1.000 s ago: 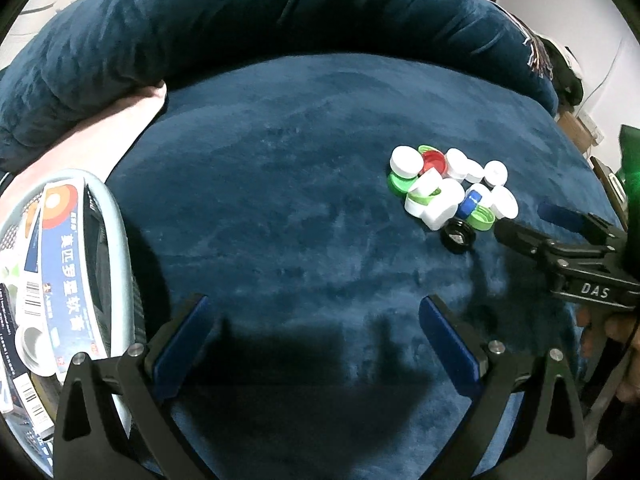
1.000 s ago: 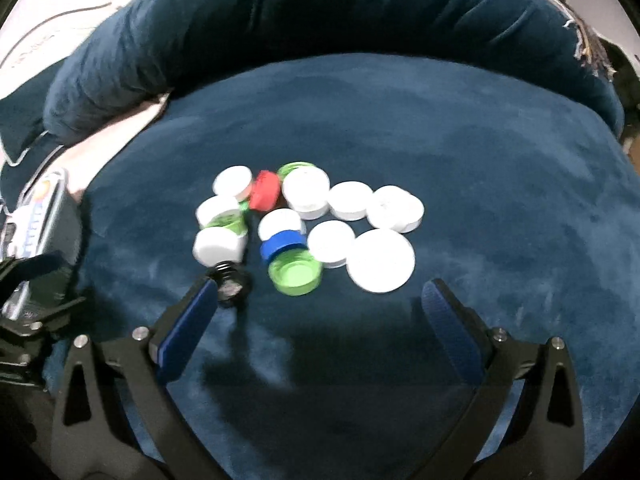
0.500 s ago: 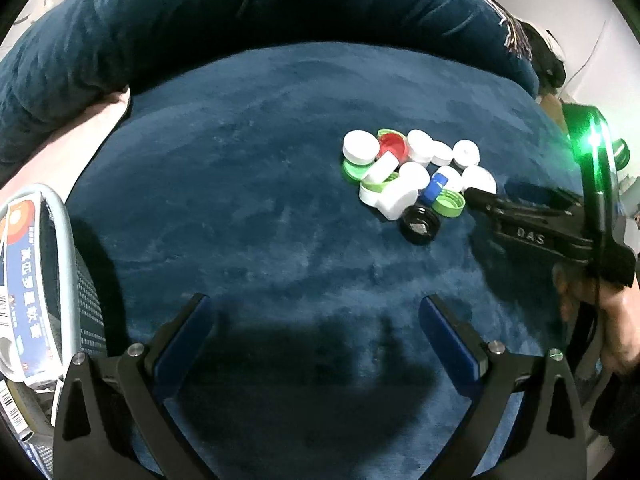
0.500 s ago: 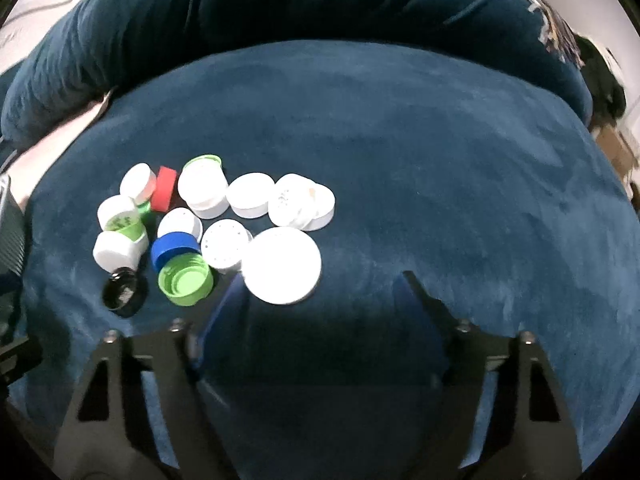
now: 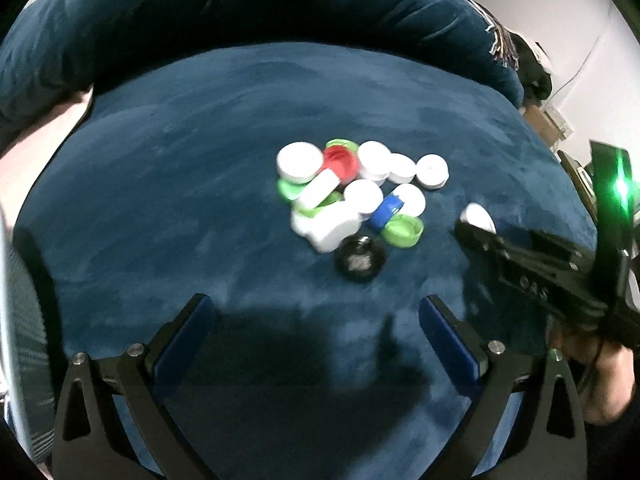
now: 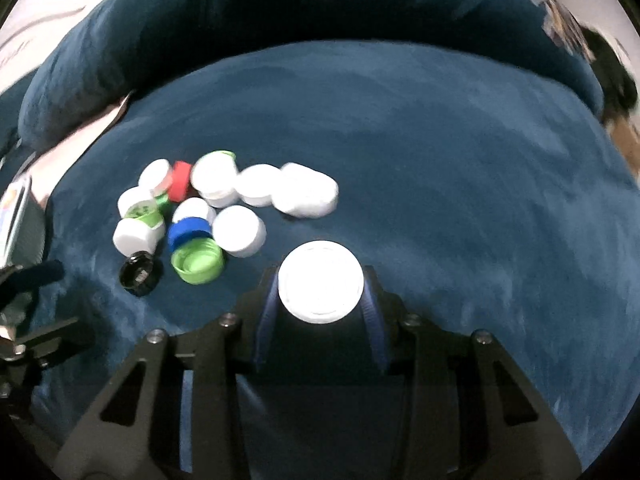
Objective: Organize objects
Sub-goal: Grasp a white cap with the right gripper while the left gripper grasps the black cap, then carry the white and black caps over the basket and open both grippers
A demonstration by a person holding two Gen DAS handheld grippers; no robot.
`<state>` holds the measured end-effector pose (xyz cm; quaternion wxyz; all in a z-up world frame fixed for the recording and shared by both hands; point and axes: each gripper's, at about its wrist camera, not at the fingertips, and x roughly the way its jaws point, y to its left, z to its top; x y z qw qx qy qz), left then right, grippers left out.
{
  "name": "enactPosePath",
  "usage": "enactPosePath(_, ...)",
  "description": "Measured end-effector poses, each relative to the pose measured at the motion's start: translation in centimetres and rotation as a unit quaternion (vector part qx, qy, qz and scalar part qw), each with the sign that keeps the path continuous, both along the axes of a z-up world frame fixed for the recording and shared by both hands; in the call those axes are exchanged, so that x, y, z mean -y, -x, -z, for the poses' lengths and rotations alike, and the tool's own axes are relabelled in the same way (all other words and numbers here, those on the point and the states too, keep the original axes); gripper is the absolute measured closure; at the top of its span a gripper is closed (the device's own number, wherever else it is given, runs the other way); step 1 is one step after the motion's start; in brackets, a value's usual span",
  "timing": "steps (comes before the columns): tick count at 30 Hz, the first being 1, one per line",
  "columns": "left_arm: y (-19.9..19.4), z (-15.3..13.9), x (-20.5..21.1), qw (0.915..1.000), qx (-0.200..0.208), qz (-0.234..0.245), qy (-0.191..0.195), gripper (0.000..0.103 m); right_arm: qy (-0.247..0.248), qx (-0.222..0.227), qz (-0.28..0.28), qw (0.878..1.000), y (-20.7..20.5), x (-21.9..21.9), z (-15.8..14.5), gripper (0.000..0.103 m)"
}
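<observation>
I am looking into what seems a lived-in home room: I am working over a plush dark-blue velvet cushion with a thick padded bolster curving behind it, while cardboard boxes are sitting against a white wall.
</observation>
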<state>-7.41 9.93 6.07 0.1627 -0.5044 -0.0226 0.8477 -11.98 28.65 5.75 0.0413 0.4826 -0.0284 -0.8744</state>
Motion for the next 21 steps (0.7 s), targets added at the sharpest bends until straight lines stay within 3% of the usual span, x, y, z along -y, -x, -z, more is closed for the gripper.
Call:
enactPosePath(3,0.9,0.9,-1.4,1.0000,-0.001,-0.002,-0.001,0.004,0.006,0.005,0.016,1.000,-0.8,-1.3,0.0,0.062)
enactPosePath(6,1.6,1.8,-2.1,1.0000,0.001,-0.005,-0.002,0.019,0.009,0.004,0.019,1.000,-1.4,-1.7,-0.3,0.062)
enactPosePath(7,1.6,1.8,-2.1,1.0000,-0.004,-0.007,0.000,0.029,0.010,0.004,0.019,1.000,-1.6,-1.8,-0.4,0.062)
enactPosePath(8,1.7,1.7,-1.9,0.9999,-0.008,-0.007,-0.004,0.056,0.011,0.004,0.019,1.000,-1.5,-1.8,-0.4,0.062)
enactPosePath(9,1.6,1.6,-1.7,0.9999,-0.009,-0.005,-0.008,0.072,0.011,0.004,0.019,1.000,-1.5,-1.7,-0.5,0.062)
enactPosePath(21,-0.5,-0.4,3.0,0.9992,-0.013,-0.035,-0.016,0.073,0.006,-0.009,0.002,1.000,-1.5,-0.1,-1.4,0.062)
